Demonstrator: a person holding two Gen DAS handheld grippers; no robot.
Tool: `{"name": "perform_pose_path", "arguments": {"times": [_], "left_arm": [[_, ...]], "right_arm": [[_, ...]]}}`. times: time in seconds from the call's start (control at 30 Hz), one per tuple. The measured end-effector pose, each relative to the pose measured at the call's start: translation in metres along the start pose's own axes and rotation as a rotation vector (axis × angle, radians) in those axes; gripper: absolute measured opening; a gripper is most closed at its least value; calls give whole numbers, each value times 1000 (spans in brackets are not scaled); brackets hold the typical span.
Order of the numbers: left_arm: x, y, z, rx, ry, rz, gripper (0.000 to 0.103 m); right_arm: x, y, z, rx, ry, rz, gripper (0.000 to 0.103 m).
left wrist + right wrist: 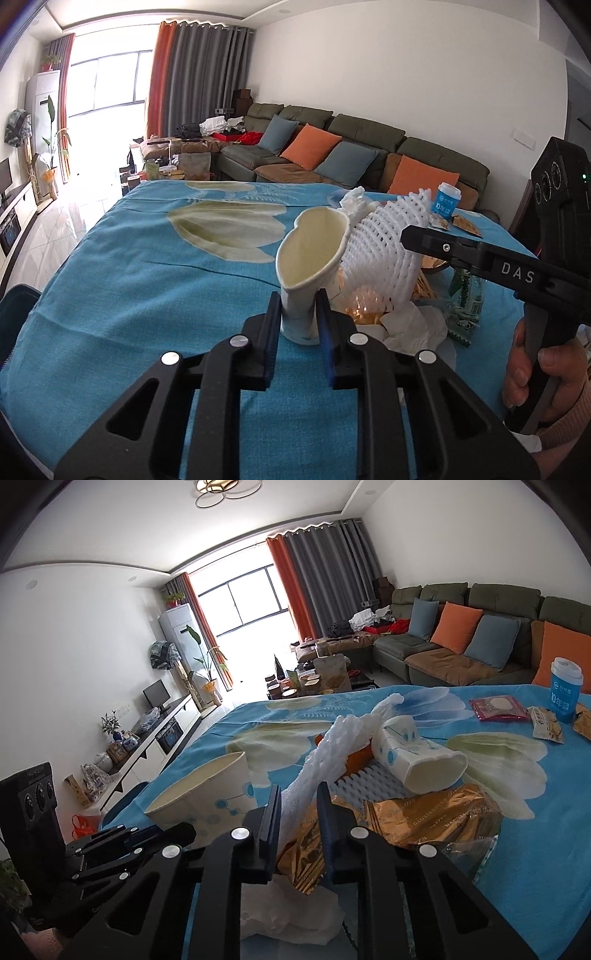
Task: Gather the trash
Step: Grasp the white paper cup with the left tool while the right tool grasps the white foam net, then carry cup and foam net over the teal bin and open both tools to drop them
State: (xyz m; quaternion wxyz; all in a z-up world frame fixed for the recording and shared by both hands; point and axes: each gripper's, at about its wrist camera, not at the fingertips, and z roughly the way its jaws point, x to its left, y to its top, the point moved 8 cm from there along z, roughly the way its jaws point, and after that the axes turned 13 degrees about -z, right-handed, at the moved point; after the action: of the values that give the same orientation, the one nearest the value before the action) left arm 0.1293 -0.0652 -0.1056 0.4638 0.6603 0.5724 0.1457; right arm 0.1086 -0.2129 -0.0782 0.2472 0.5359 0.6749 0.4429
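My left gripper [298, 306] is shut on a squashed white paper cup [310, 254], held upright over the blue tablecloth [147, 280]; the cup also shows in the right wrist view [207, 794]. My right gripper [298, 801] is shut on a white foam fruit net [314, 764], also visible in the left wrist view [384, 251]. Below it lies a trash pile: gold foil wrappers [432, 819], a crushed paper cup on its side [417, 760] and crumpled white tissue [291, 912].
A blue-and-white lidded cup [565, 690], a red snack packet [498, 707] and small snack wrappers [546, 725] lie at the table's far right. A green plastic wrapper [465, 306] lies by the pile. A sofa with cushions [461, 635] stands beyond the table.
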Motion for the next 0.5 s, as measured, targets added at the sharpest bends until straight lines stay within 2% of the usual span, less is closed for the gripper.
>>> {"name": "perform_pose_path", "arguments": {"times": [0.2,0.5], "left_arm": [[6,7,-15,-20,15,-7,19],[25,19,-49,-77,52,-27,19]], "right_arm": [[12,12,-7,-32,24,-26,11],[33,26,-8,-59,83,-54,10]]}}
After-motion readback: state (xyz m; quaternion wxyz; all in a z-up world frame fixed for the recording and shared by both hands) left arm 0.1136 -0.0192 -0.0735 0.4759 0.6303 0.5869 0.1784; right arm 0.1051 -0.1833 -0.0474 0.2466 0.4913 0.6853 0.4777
